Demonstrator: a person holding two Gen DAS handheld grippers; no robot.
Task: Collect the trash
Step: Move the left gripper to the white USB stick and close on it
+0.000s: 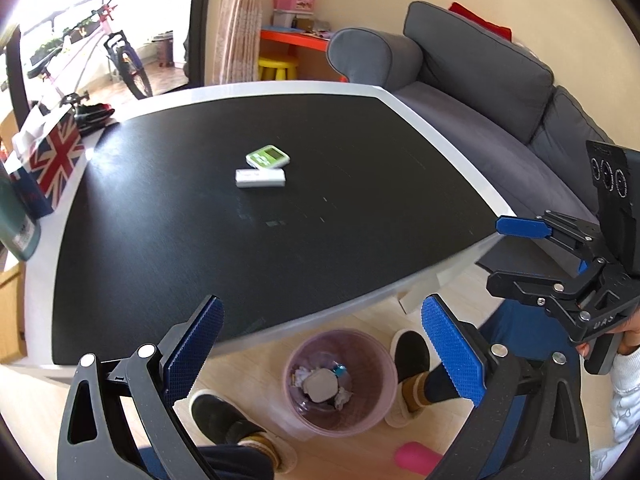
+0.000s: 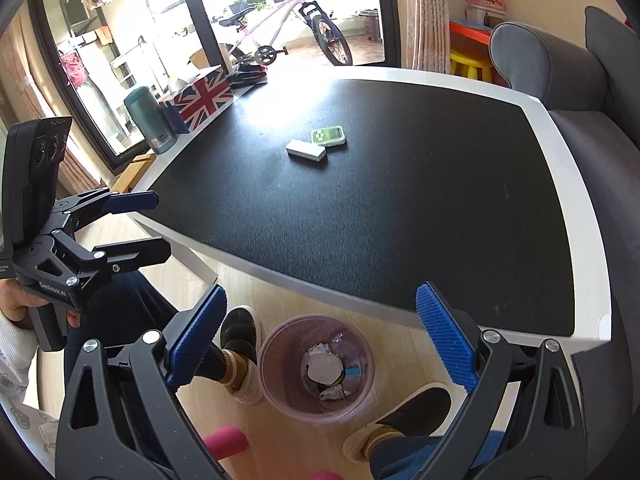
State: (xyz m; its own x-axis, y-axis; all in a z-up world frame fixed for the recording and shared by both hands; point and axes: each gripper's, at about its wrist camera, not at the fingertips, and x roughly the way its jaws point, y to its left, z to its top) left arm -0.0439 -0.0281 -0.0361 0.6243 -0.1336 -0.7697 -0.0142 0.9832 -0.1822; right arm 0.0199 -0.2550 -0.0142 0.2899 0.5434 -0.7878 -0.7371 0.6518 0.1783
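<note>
A translucent pink trash bin stands on the wood floor by the table's near edge, with crumpled paper and other scraps inside. My left gripper hangs open above it with nothing between its blue pads. My right gripper is also open and empty over the bin. Each gripper shows in the other's view, the right gripper at right and the left gripper at left. On the black table top lie a white box and a green timer.
A Union Jack tissue box and a teal flask stand at the table's left end. A grey sofa runs along the right. A person's slippered feet flank the bin. A bicycle is beyond the table.
</note>
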